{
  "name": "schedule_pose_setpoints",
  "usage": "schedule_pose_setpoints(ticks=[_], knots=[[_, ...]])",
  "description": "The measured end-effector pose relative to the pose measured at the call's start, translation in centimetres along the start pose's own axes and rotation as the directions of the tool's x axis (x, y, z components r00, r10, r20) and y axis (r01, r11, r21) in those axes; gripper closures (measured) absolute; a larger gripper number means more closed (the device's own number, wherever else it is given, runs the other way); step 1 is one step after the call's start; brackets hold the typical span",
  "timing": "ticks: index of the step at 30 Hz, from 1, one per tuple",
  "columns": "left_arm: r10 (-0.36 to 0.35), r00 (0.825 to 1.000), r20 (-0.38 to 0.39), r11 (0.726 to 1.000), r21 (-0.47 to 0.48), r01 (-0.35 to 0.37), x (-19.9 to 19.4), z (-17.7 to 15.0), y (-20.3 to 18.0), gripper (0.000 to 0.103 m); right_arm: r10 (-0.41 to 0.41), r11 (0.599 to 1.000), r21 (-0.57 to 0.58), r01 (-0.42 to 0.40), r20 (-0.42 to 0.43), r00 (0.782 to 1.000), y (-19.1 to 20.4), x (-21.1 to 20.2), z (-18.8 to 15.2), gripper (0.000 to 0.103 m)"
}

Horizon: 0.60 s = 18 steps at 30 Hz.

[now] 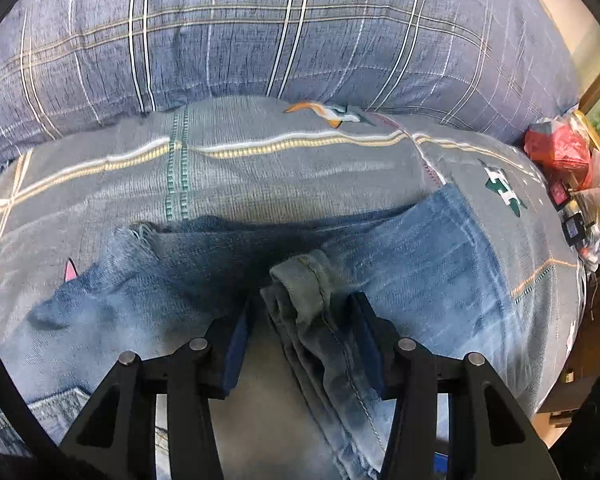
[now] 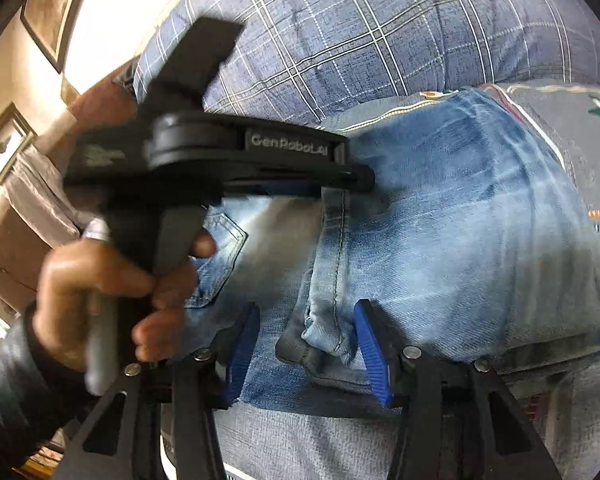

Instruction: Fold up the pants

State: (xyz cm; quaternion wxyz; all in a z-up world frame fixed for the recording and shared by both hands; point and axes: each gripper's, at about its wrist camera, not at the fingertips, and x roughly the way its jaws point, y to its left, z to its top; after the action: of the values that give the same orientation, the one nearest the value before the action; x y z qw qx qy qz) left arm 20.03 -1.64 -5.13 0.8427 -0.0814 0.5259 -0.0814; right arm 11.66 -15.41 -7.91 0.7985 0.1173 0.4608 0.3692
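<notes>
The pants [image 1: 420, 264] are lying on a bed [image 1: 300, 184] covered with a grey striped quilt, in front of a blue plaid pillow [image 1: 260, 32], and the faded denim is sitting doubled over itself, so the fold is looking partly made. The left claw [image 1: 300, 320] is standing with its jaws apart around a rolled hem or cuff [image 1: 304, 280]; the cloth is leaning toward the jaw at the picture's right, but I cannot tell whether it is being pinched, and it looks more like a loose straddle than a firm grip. From the right wrist view the right claw [image 2: 308, 332] is likewise standing open, its blue pads either side of a bunched seam edge [image 2: 332, 332] without closing on it. In that same view the left claw [image 2: 340, 176] is reaching across from the left, carried by the person's left hand [image 2: 112, 292], with its tip resting at the seam higher up the denim. A back pocket [image 2: 220, 256] is showing beneath that tool. My judgement is that the step in hand is taking hold of two points along the folded leg edge. The next move is likely calling for both claws to be closing on the layered cloth together, gathering every layer, before lifting and carrying the edge over; a shallow bite on thick denim may be letting a layer slip
</notes>
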Motion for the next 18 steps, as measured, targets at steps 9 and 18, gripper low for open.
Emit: schedule_pose_setpoints(ticks=[9,18], knots=[[0.004,0.997,0.077,0.994,0.108,-0.012,-2.9,-0.5,-1.8,0.052,0.010,1.000,0.019,-0.011,0.059,0.998,0.5,-1.7,0.3,0.053],[0.054,0.998,0.030,0.990,0.126,-0.057,-0.3,-1.8,-1.9,0.048,-0.073,0.996,0.050,0.071,0.049,0.996,-0.3,-0.6,-0.6,0.054]])
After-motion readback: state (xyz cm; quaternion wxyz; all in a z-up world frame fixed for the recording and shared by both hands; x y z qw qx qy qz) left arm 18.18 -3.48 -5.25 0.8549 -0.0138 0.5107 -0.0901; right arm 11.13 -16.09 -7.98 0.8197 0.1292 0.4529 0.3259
